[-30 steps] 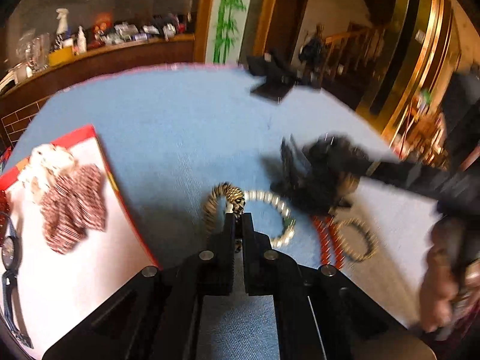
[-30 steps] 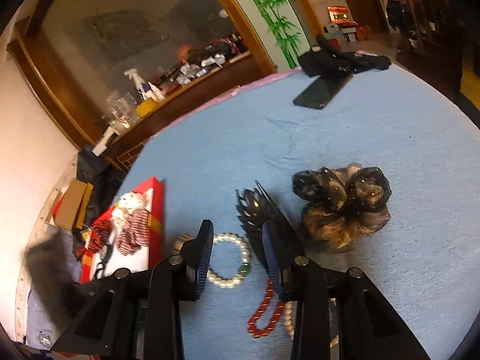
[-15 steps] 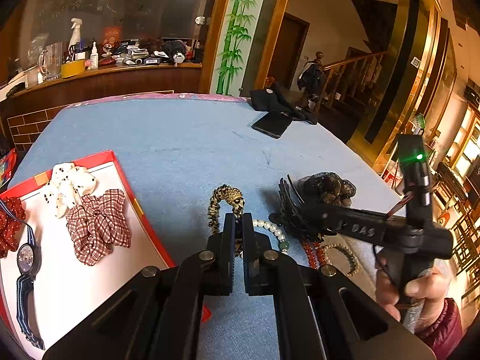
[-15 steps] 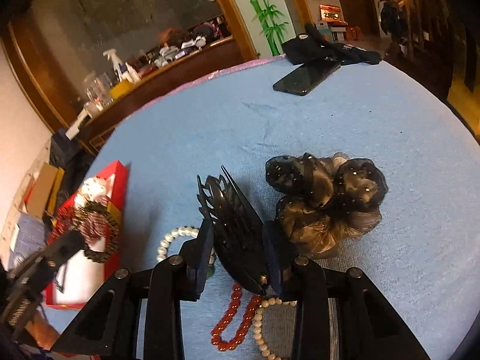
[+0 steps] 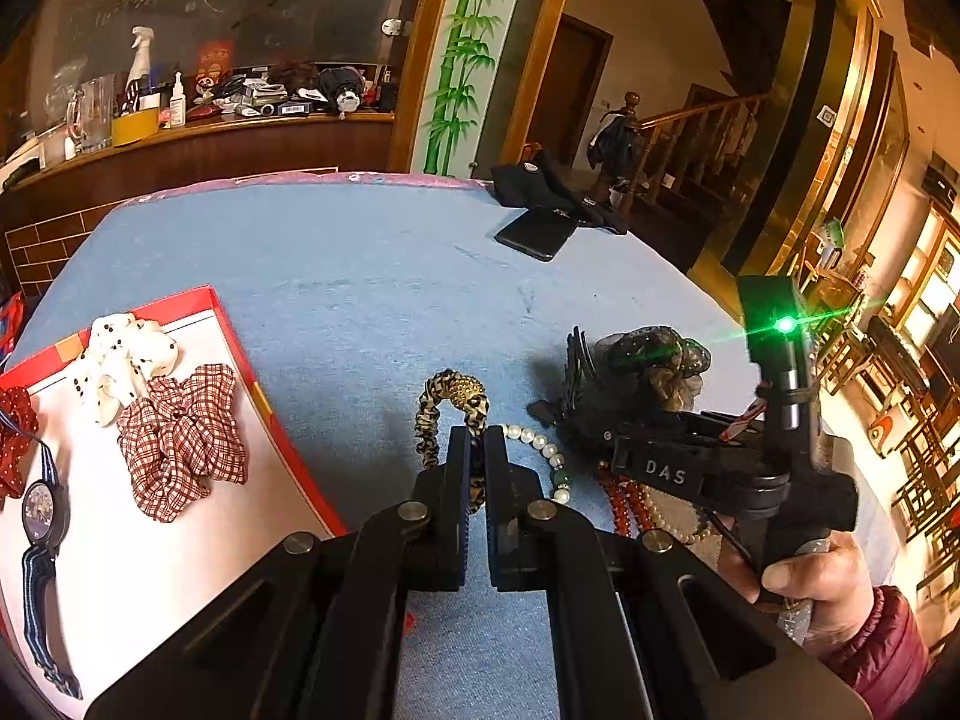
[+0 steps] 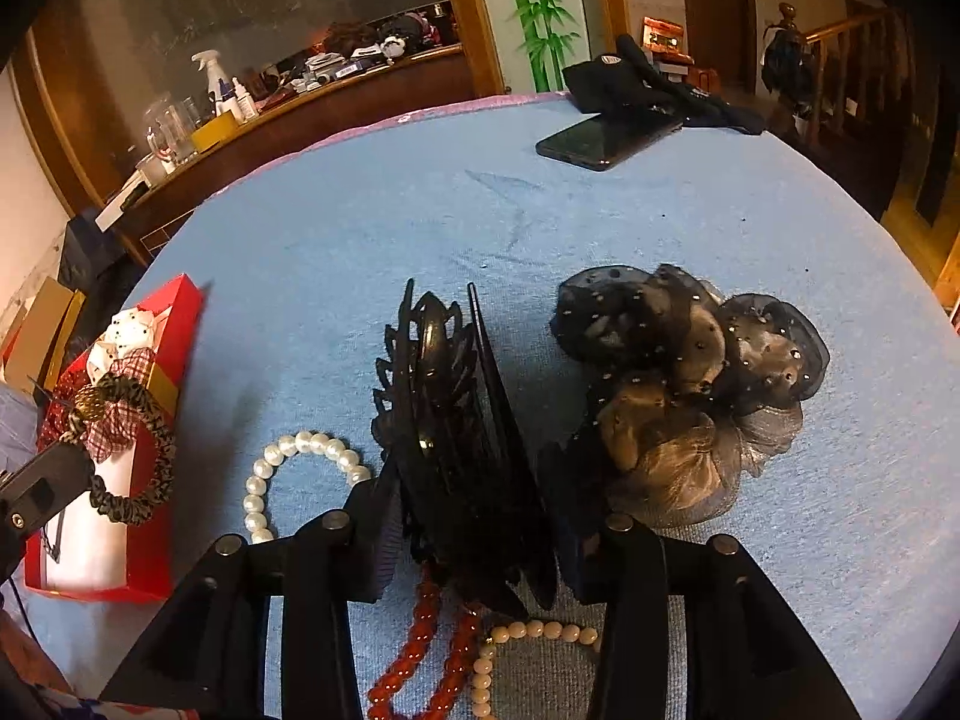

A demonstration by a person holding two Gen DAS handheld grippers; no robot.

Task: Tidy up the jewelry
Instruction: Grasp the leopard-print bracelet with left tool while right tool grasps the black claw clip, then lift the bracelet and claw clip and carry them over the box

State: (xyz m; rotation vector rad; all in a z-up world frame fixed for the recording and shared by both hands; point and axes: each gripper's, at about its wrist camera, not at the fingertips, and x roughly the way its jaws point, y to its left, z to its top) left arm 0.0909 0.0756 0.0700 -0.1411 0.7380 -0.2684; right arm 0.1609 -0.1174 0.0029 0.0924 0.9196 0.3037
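A: Left gripper — what is it doing?

B: It is clenching on a leopard-print fabric scrunchie with a gold beaded section, holding it up just off the bench, a round top covered in light blue cloth. In the right wrist view the same scrunchie is hanging in front of the red-rimmed, white-lined tray at the bench's left edge.

A: And the right gripper?

B: Its jaws are opening. A black plastic fan-toothed claw clip is standing between them, and I cannot tell whether the pads are still pressing on it. A hand in a dark red sleeve is gripping the handle, which is showing a green light.

A: What is lying around the clip?

B: A white pearl bead bracelet is lying just to its left, a red bead strand and a cream bead strand are lying beneath the gripper, and a black-and-bronze dotted mesh hair bun is sitting just to its right.

A: The tray?

B: It is holding a white dotted scrunchie, a red-checked scrunchie, a red dotted piece and a blue-strapped wristwatch. A black phone is lying near the far edge.
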